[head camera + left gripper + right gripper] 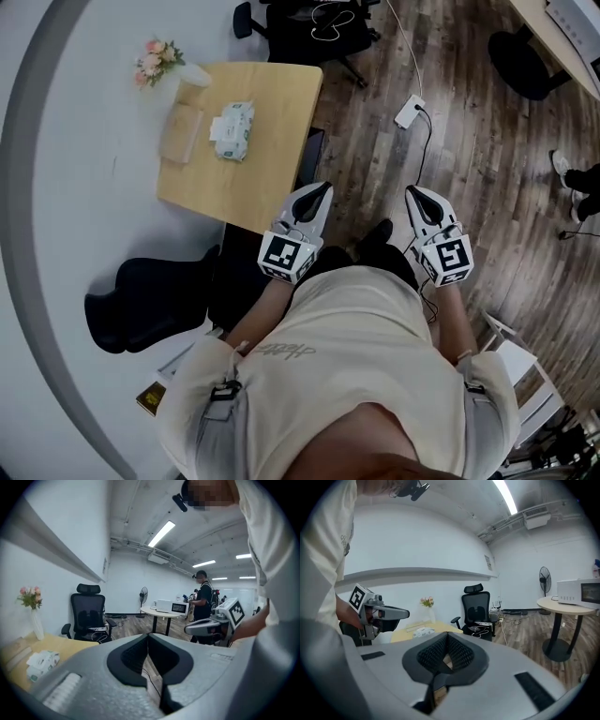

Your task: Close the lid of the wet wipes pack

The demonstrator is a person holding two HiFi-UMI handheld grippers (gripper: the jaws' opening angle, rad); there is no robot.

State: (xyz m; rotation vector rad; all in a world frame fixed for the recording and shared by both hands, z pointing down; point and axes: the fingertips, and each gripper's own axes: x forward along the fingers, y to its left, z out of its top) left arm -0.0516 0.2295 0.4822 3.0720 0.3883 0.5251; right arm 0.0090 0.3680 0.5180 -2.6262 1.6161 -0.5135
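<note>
The wet wipes pack (233, 130), pale green with a white flap on top, lies on the wooden table (272, 103) far ahead of both grippers. It also shows low at the left in the left gripper view as a wipes pack (42, 661), and small in the right gripper view as a wipes pack (423, 631). My left gripper (322, 191) is shut and empty, just off the table's near corner. My right gripper (413, 194) is shut and empty over the wooden floor. Both are held close to the person's body.
On the table stand a flat tan box (181, 134), a white vase (194, 75) and pink flowers (157, 60). A black office chair (319, 23) stands beyond the table, another dark seat (150, 298) to its near left. A power strip (410, 111) with cable lies on the floor.
</note>
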